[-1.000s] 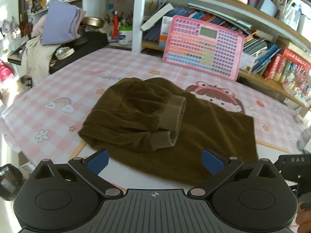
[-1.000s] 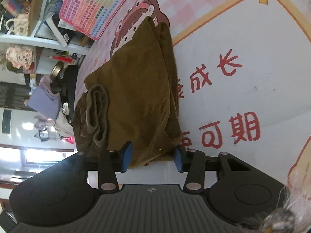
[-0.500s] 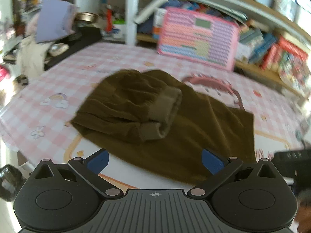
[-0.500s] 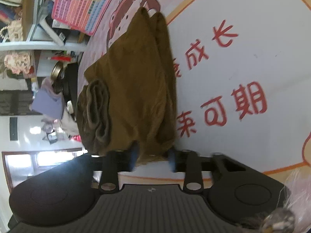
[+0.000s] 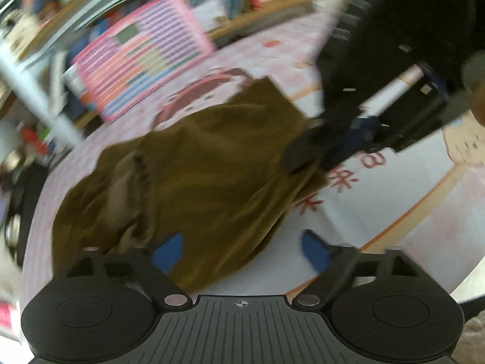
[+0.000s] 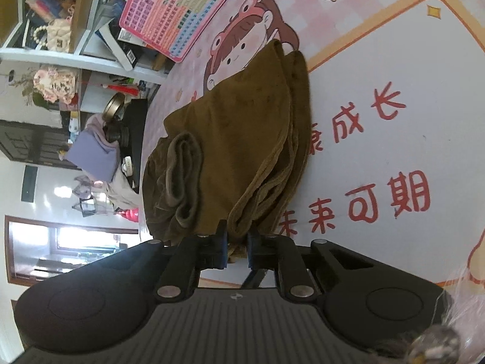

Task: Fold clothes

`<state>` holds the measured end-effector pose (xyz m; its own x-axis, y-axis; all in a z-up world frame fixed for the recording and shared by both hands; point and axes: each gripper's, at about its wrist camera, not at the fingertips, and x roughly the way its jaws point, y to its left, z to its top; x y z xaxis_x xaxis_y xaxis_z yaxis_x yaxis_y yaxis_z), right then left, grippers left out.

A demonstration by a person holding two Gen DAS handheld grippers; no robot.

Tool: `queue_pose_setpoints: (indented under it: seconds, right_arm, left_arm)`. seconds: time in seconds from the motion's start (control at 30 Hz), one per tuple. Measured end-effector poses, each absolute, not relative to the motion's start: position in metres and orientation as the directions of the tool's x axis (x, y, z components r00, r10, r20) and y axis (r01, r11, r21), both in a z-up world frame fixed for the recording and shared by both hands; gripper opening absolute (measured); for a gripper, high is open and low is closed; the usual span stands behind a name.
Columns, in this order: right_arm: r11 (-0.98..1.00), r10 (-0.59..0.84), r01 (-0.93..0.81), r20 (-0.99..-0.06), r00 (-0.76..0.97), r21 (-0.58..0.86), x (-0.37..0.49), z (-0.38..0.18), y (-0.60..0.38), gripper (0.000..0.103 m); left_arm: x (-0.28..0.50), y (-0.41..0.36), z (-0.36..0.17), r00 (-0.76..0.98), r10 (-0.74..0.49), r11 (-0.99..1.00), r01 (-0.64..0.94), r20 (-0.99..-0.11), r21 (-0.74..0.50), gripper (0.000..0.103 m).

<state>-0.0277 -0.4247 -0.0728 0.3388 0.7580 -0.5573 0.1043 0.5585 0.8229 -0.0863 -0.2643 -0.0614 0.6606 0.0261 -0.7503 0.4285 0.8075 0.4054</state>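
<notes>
A brown garment (image 5: 212, 166) lies folded on the pink printed table cover (image 5: 409, 212), its ribbed cuff (image 6: 185, 179) bunched on top at the left. In the blurred left wrist view my left gripper (image 5: 242, 251) hangs over the garment's near corner. Its jaws are closing with cloth between them, and the blue pads (image 5: 168, 250) stand apart from it. In the right wrist view my right gripper (image 6: 237, 244) pinches the garment's layered edge (image 6: 260, 209). Its jaws are closing onto the cloth, and that edge is lifted a little. The right gripper (image 5: 348, 133) also shows dark at the garment's far right side.
A pink button board (image 6: 182, 9) leans against a bookshelf (image 6: 78, 21) behind the table. A lavender cloth pile (image 6: 94, 154) and a metal bowl (image 6: 113, 107) sit on a dark stand at the far left. Red characters (image 6: 388, 194) mark the cover's white panel beside the garment.
The left gripper has rolled and swung in over the garment's near corner, its jaws narrower. The right gripper's jaws have shut on the garment's edge and lifted it slightly.
</notes>
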Motion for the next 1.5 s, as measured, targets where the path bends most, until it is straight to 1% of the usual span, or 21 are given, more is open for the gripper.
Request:
queue_pose_setpoints:
  seconds: [0.03, 0.07, 0.1, 0.13, 0.17, 0.23, 0.27, 0.3, 0.37, 0.4, 0.57, 0.67, 0.77, 0.8, 0.87, 0.93, 1.0, 1.1, 1.2, 1.4, 1.5]
  right_arm:
    - [0.566, 0.757, 0.092, -0.560, 0.337, 0.819, -0.028, -0.071, -0.424, 0.011]
    - [0.569, 0.756, 0.082, -0.560, 0.337, 0.818, -0.028, -0.069, -0.424, 0.011]
    - [0.573, 0.756, 0.073, -0.561, 0.338, 0.816, -0.027, -0.068, -0.424, 0.011]
    - [0.572, 0.756, 0.069, -0.558, 0.341, 0.817, -0.028, -0.067, -0.426, 0.011]
    - [0.572, 0.752, 0.074, -0.558, 0.350, 0.817, -0.029, -0.067, -0.429, 0.012]
    - [0.571, 0.744, 0.085, -0.558, 0.368, 0.816, -0.029, -0.067, -0.436, 0.025]
    - [0.564, 0.743, 0.097, -0.555, 0.374, 0.820, -0.027, -0.069, -0.440, 0.044]
    - [0.557, 0.742, 0.109, -0.552, 0.380, 0.824, -0.025, -0.071, -0.445, 0.054]
    - [0.541, 0.741, 0.133, -0.546, 0.391, 0.830, -0.021, -0.075, -0.454, 0.057]
    - [0.533, 0.740, 0.145, -0.542, 0.397, 0.834, -0.019, -0.077, -0.458, 0.061]
    - [0.465, 0.753, 0.233, -0.520, 0.403, 0.854, 0.011, -0.097, -0.458, 0.064]
    - [0.446, 0.752, 0.273, -0.522, 0.403, 0.852, 0.032, -0.105, -0.449, 0.064]
    - [0.437, 0.737, 0.300, -0.528, 0.422, 0.848, 0.049, -0.109, -0.444, 0.061]
    - [0.437, 0.729, 0.307, -0.533, 0.431, 0.846, 0.054, -0.109, -0.444, 0.058]
    - [0.447, 0.714, 0.312, -0.545, 0.440, 0.838, 0.062, -0.110, -0.445, 0.049]
    - [0.467, 0.699, 0.313, -0.562, 0.442, 0.827, 0.069, -0.109, -0.446, 0.025]
    - [0.484, 0.691, 0.299, -0.569, 0.446, 0.822, 0.074, -0.104, -0.448, 0.013]
    - [0.507, 0.683, 0.246, -0.559, 0.471, 0.826, 0.076, -0.086, -0.443, 0.011]
    - [0.517, 0.692, 0.163, -0.522, 0.498, 0.840, 0.078, -0.056, -0.424, 0.010]
    - [0.522, 0.733, 0.009, -0.455, 0.505, 0.853, 0.091, -0.001, -0.360, 0.010]
    - [0.560, 0.734, -0.048, -0.468, 0.492, 0.827, 0.098, 0.014, -0.314, 0.011]
  left_arm:
    - [-0.085, -0.271, -0.063, 0.673, 0.035, 0.786, 0.438, -0.739, 0.436, 0.049]
    - [-0.084, -0.277, -0.065, 0.689, 0.042, 0.764, 0.444, -0.724, 0.467, 0.040]
    - [-0.084, -0.283, -0.066, 0.704, 0.040, 0.746, 0.451, -0.709, 0.490, 0.035]
    - [-0.084, -0.286, -0.065, 0.713, 0.027, 0.734, 0.461, -0.700, 0.498, 0.023]
    - [-0.085, -0.290, -0.065, 0.719, 0.012, 0.725, 0.473, -0.695, 0.501, 0.016]
    - [-0.088, -0.293, -0.064, 0.726, -0.014, 0.714, 0.489, -0.687, 0.502, 0.008]
    - [-0.088, -0.293, -0.063, 0.727, -0.020, 0.716, 0.490, -0.687, 0.497, 0.007]
    - [-0.089, -0.291, -0.062, 0.725, -0.026, 0.725, 0.487, -0.688, 0.486, 0.006]
    - [-0.090, -0.286, -0.057, 0.721, -0.042, 0.752, 0.479, -0.692, 0.453, 0.005]
    - [-0.090, -0.284, -0.053, 0.720, -0.049, 0.763, 0.474, -0.692, 0.438, 0.005]
    - [-0.088, -0.274, -0.043, 0.700, -0.077, 0.802, 0.467, -0.710, 0.373, 0.005]
    - [-0.087, -0.273, -0.042, 0.695, -0.084, 0.805, 0.470, -0.714, 0.362, 0.005]
    - [-0.087, -0.269, -0.033, 0.699, -0.104, 0.819, 0.464, -0.708, 0.338, 0.005]
    - [-0.088, -0.267, -0.030, 0.700, -0.112, 0.825, 0.461, -0.705, 0.327, 0.005]
    - [-0.088, -0.262, -0.024, 0.702, -0.127, 0.840, 0.452, -0.700, 0.300, 0.005]
    - [-0.087, -0.255, -0.019, 0.702, -0.141, 0.860, 0.436, -0.698, 0.265, 0.005]
    - [-0.086, -0.248, -0.015, 0.699, -0.164, 0.880, 0.423, -0.696, 0.217, 0.005]
    - [-0.087, -0.236, -0.008, 0.702, -0.208, 0.903, 0.405, -0.682, 0.142, 0.005]
    - [-0.089, -0.219, 0.002, 0.714, -0.251, 0.926, 0.374, -0.654, 0.052, 0.005]
    - [-0.092, -0.142, 0.018, 0.745, -0.334, 0.942, 0.239, -0.577, -0.237, 0.005]
    - [-0.094, -0.097, 0.018, 0.755, -0.362, 0.913, 0.168, -0.546, -0.372, 0.005]
